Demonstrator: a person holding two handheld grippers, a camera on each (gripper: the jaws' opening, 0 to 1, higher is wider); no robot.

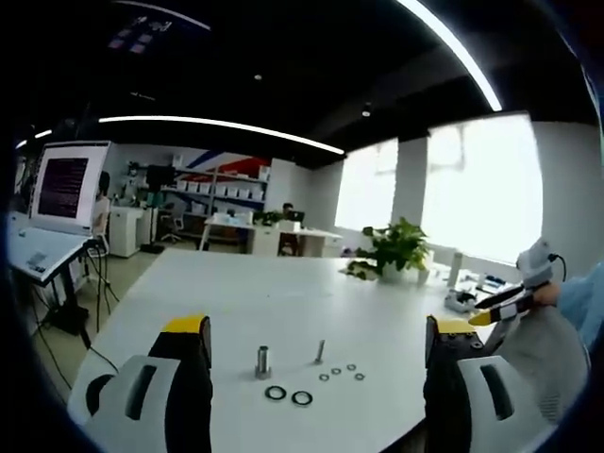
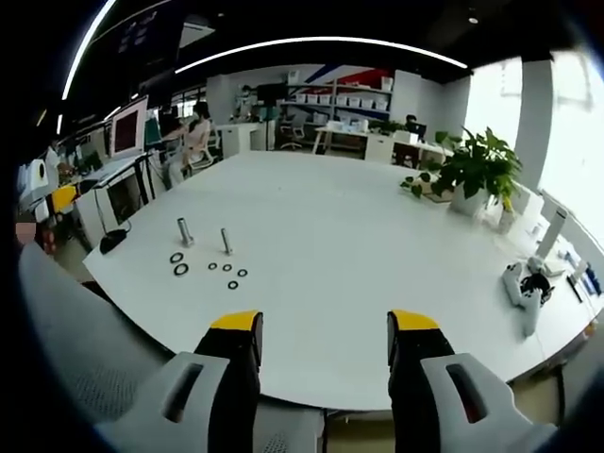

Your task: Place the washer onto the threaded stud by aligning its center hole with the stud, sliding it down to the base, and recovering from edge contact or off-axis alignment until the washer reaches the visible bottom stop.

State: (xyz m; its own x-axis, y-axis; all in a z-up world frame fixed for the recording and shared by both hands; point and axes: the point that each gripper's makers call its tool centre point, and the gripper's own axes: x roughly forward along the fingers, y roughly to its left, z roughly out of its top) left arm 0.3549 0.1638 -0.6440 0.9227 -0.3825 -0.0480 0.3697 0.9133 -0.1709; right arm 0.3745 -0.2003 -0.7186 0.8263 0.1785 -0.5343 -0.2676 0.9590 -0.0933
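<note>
Table (image 1: 283, 293): large, white, carrying every small part.
Potted plant (image 1: 396, 247): at the far side of the table.
Left gripper (image 1: 316, 354): yellow-tipped jaws spread wide, nothing held, above the near table edge.
Right gripper (image 2: 323, 335): jaws wide apart, nothing between them, well away from the parts.
Thick stud (image 1: 262, 360): upright, bare.
Thin threaded stud (image 1: 320, 351): upright just beside it, bare.
Large washers (image 1: 288, 394): two flat black rings before the thick stud.
Small washers (image 1: 342, 373): four, loose near the thin stud.
</note>
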